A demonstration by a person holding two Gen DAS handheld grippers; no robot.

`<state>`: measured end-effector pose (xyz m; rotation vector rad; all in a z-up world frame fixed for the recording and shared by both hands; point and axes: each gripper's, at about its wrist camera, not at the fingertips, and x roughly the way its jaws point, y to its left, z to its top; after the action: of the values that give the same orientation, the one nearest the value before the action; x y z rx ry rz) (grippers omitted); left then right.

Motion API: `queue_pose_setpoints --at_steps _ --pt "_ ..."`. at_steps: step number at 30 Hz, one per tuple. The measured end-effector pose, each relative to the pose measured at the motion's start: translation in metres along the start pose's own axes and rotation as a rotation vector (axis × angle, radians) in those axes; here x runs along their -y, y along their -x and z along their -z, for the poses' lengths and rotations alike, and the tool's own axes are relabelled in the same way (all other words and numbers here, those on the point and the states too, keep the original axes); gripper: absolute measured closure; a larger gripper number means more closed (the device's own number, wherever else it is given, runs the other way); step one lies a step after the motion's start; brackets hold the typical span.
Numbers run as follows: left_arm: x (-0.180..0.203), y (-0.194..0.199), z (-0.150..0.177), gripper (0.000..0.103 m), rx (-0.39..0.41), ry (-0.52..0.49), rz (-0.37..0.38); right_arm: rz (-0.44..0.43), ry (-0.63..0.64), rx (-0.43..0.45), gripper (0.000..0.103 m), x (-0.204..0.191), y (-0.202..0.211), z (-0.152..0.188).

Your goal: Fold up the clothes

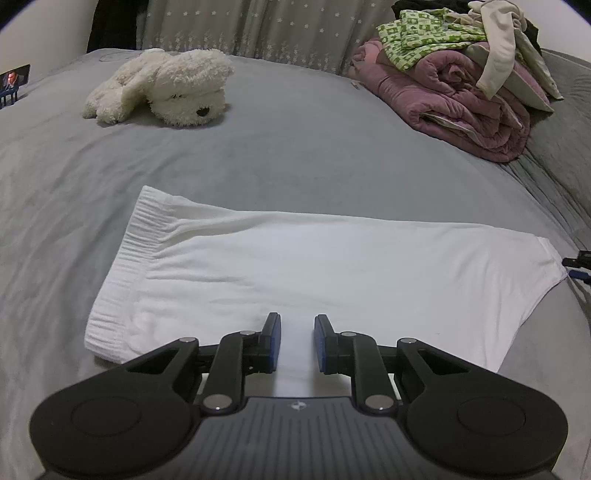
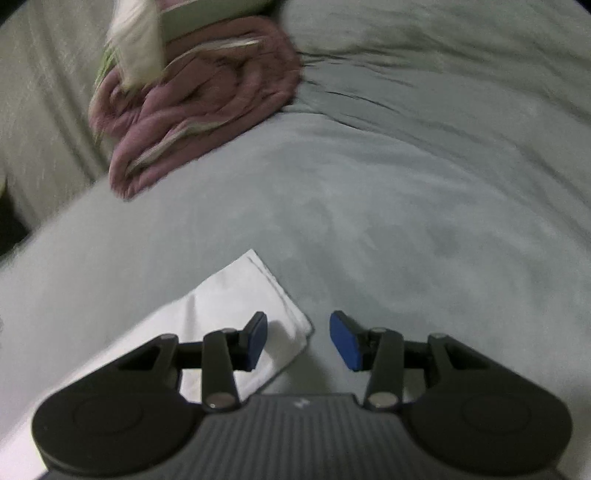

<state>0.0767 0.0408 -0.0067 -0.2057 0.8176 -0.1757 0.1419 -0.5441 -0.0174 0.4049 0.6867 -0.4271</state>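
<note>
A white garment (image 1: 295, 273) with a ribbed band at its left end lies flat across the grey bed sheet (image 1: 295, 155). My left gripper (image 1: 297, 341) hovers open over the garment's near edge, nothing between its blue pads. In the right wrist view a hemmed corner of the white garment (image 2: 243, 295) lies on the sheet. My right gripper (image 2: 298, 339) is open above that corner, its left finger over the cloth and its right finger over bare sheet. That view is blurred.
A white plush dog (image 1: 162, 88) lies at the far left of the bed. A rolled mauve quilt (image 1: 461, 107) topped with a heap of clothes (image 1: 461, 29) sits at the far right, the same mauve quilt (image 2: 192, 110) also in the right view. Starred curtain (image 1: 258, 26) behind.
</note>
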Motion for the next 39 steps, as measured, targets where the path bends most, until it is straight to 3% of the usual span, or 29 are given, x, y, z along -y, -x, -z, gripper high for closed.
queue_pose_setpoints --at_steps 5,7,9,11,19,20,23,25,29,31,34,35,39 --pt "0.001 0.0 0.002 0.085 0.002 -0.012 -0.001 -0.078 0.174 -0.006 0.058 -0.019 -0.01 -0.002" --pt "0.002 -0.001 0.002 0.085 0.002 -0.018 -0.003 -0.066 0.234 -0.011 0.061 -0.025 -0.016 0.0" --pt "0.002 -0.001 0.002 0.085 0.002 -0.021 -0.004 -0.065 0.279 0.001 0.09 -0.031 -0.019 0.0" --pt "0.002 -0.001 0.002 0.085 0.001 -0.022 -0.004 -0.061 0.276 0.002 0.094 -0.032 -0.019 -0.002" --pt "0.0 -0.001 0.001 0.085 -0.002 -0.01 0.004 -0.016 0.239 0.035 0.093 -0.025 -0.02 -0.005" --pt "-0.001 -0.001 0.001 0.085 -0.002 -0.008 0.005 -0.013 0.244 0.034 0.09 -0.026 -0.02 -0.006" --pt "0.0 -0.001 0.001 0.085 -0.002 -0.01 0.004 0.016 0.29 0.048 0.064 -0.032 -0.017 -0.01" --pt "0.0 -0.001 0.001 0.085 -0.001 -0.014 0.002 -0.002 0.317 0.069 0.062 -0.035 -0.014 -0.014" --pt "0.001 -0.001 0.002 0.085 0.0 -0.02 -0.001 -0.047 0.443 0.073 0.065 -0.054 -0.018 -0.019" --pt "0.001 -0.002 0.002 0.085 0.0 -0.021 -0.001 -0.018 0.487 0.055 0.066 -0.061 -0.027 -0.02" --pt "0.0 -0.002 0.002 0.085 0.0 -0.022 -0.001 0.01 0.514 0.049 0.079 -0.069 -0.037 -0.017" --pt "0.0 -0.002 0.002 0.085 -0.001 -0.023 -0.002 0.019 0.524 0.047 0.09 -0.071 -0.041 -0.016" --pt "0.001 -0.002 0.002 0.085 -0.001 -0.023 -0.002 0.054 0.558 0.044 0.095 -0.08 -0.053 -0.013"
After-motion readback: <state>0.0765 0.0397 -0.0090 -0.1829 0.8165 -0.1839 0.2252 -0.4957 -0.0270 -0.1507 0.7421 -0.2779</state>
